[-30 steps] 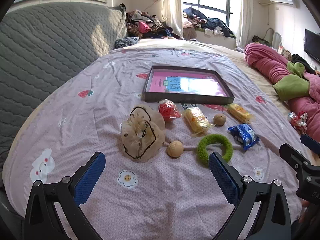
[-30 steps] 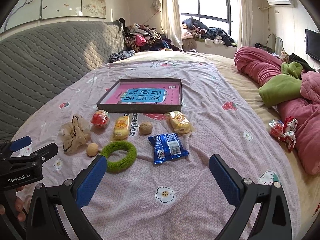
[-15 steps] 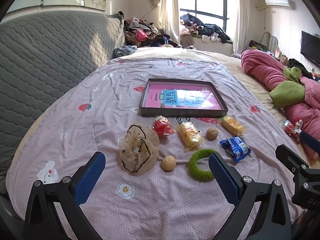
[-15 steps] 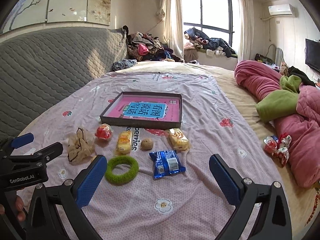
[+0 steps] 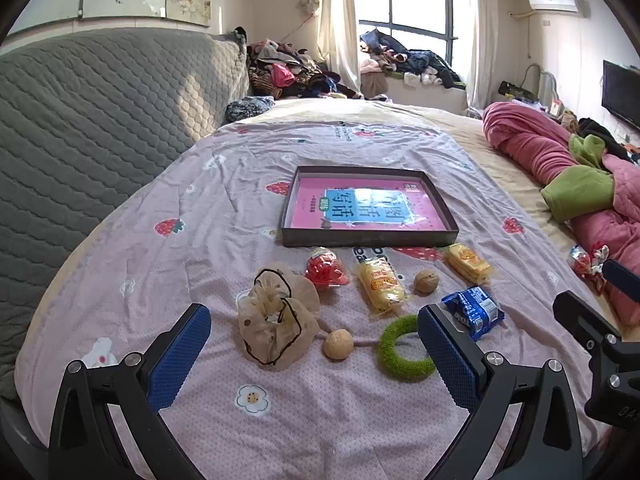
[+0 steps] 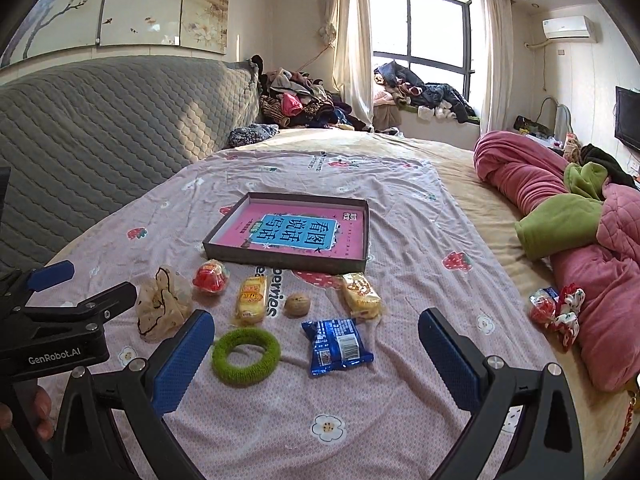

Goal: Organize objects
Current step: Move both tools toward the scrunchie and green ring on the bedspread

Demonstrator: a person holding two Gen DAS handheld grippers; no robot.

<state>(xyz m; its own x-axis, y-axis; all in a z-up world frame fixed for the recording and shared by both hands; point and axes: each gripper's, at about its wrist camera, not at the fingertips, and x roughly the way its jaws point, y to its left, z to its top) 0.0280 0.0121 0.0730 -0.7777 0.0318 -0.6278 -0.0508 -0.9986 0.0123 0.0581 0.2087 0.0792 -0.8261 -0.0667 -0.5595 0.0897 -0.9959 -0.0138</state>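
Now drawn back from the bed (image 5: pixel 192 208), both left tool (image 5: pixel 314 352) and right tool (image 6: pixel 314 352) gaping empty, snacks unsorted beside the tray (image 6: pixel 280 258)

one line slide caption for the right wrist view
Open right claw above green ring and blue packet, tray beyond.

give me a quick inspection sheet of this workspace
surface: bedsheet, pink, flower print, wrinkled
job's things: tray holding only a book; green ring, blue packet, two yellow snacks, two walnuts, red candy, mesh pouch in front of it
clutter: wrappers by pink quilt
grippers: left gripper, right gripper open, empty
cables: nothing seen
surroundings: clothes pile, window
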